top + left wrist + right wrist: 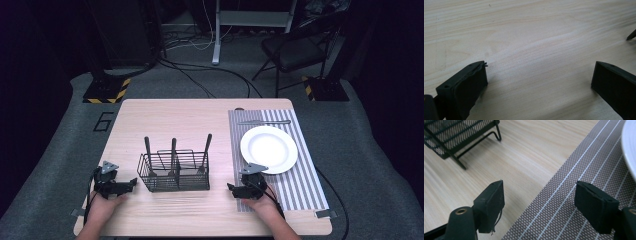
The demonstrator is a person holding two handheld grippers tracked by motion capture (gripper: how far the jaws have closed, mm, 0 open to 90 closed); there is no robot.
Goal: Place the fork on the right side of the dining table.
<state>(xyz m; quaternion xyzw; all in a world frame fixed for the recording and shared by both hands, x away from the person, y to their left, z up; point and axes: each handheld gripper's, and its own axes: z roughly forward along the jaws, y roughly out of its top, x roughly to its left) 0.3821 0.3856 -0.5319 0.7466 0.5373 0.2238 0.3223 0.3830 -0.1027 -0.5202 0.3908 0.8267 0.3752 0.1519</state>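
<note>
Left gripper (131, 182): rests on the wooden table (165, 115) near its front left edge, held in the person's left hand (102, 204); its jaws stand wide apart over bare wood with nothing between them.
Wire basket (175, 172): black mesh, standing between the two grippers, just beside the left one; three dark-handled utensils (173, 150) stand upright in it.
Right gripper (231, 188): held in the right hand (257, 202) at the front, at the left edge of the striped placemat (300, 185); jaws spread, gripping nothing, one over wood, one over the mat.
White plate (269, 149): on the placemat, just behind the right gripper.
Knife (264, 122): lies flat on the mat beyond the plate.
</note>
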